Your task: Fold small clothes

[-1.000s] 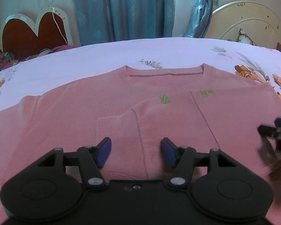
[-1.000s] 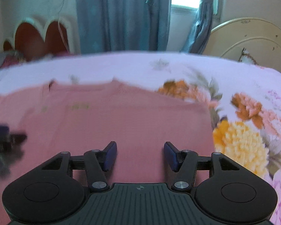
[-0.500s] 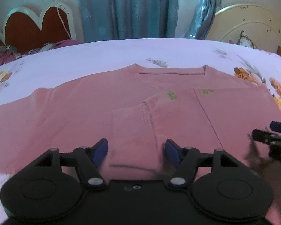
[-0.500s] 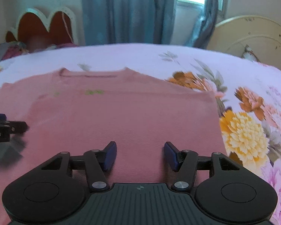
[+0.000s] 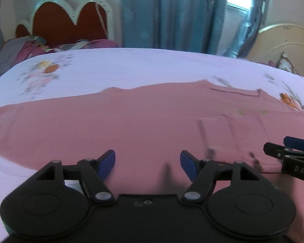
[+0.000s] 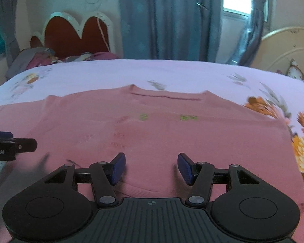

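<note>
A pink sweater [image 6: 172, 133] lies flat on the bed [image 6: 131, 73], front up, its neckline [image 6: 166, 96] toward the far edge by the blue curtains [image 6: 168, 20]. Its one sleeve [image 5: 218, 139] is folded in across the chest, the cuff lying near the 2 small green marks [image 6: 184, 117], while the other sleeve stretches out toward the bed's left edge. The left gripper [image 5: 147, 163] hangs over the lower part of the sweater, toward the near edge of the bed; its blue pads [image 5: 108, 162] are spreading wider and nothing sits between them. The right gripper [image 6: 151, 167] hangs over the sweater's hem (the floral print of the sheet shows just past the garment's right side), jaws apart and empty. Each gripper's tip shows at the edge of the other's view, side by side and apart.
</note>
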The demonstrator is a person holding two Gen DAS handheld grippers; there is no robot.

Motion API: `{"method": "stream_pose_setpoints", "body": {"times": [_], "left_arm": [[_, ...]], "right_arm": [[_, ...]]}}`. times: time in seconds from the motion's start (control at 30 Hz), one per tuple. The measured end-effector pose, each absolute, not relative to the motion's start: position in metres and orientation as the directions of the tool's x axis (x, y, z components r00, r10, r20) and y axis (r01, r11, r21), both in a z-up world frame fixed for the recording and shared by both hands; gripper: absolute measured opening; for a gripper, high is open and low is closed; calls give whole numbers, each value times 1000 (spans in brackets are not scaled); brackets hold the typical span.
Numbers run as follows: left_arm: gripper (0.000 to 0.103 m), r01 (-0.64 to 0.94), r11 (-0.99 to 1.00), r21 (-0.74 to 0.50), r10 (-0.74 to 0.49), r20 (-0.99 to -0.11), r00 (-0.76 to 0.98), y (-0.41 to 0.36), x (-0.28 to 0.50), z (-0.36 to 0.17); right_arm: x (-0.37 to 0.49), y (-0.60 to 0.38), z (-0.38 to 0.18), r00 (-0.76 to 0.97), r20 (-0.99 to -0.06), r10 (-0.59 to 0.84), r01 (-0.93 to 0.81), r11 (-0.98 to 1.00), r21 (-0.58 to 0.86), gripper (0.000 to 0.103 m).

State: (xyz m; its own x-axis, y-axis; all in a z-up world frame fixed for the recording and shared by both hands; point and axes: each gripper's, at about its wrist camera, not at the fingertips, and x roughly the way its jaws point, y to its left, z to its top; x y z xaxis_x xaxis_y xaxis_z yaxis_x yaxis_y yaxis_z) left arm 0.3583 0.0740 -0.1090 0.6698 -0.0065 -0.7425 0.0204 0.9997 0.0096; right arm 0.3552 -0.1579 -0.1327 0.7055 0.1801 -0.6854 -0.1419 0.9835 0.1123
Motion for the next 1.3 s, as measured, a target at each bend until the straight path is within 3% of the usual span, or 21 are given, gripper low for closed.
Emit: {"method": "stream_pose_setpoints", "body": {"times": [0.3, 0.6, 0.8, 1.17, 1.2, 1.3], "left_arm": [[70, -96, 995, 4, 67, -747, 662, 156, 357, -112], [70, -272, 962, -15, 168, -753, 636, 251, 354, -120], [70, -403, 915, -35, 241, -753, 612, 315, 348, -121], [68, -540, 808, -234, 214, -738, 640, 402, 371, -135], [63, -542, 803, -248, 212, -731, 649, 406, 374, -136], [35, -568, 779, -266, 241, -709, 662, 417, 382, -142]], "right_arm": [[370, -114, -126, 716, -675, 177, -142, 984, 108, 57], [389, -110, -145, 668, -729, 146, -52, 987, 150, 56], [390, -95, -164, 648, -755, 107, -73, 994, 78, 57], [385, -89, -167, 660, -746, 86, -67, 996, 56, 56], [385, -89, -167, 661, -745, 85, -67, 996, 55, 57], [385, -89, -168, 664, -743, 84, -67, 996, 54, 57]]}}
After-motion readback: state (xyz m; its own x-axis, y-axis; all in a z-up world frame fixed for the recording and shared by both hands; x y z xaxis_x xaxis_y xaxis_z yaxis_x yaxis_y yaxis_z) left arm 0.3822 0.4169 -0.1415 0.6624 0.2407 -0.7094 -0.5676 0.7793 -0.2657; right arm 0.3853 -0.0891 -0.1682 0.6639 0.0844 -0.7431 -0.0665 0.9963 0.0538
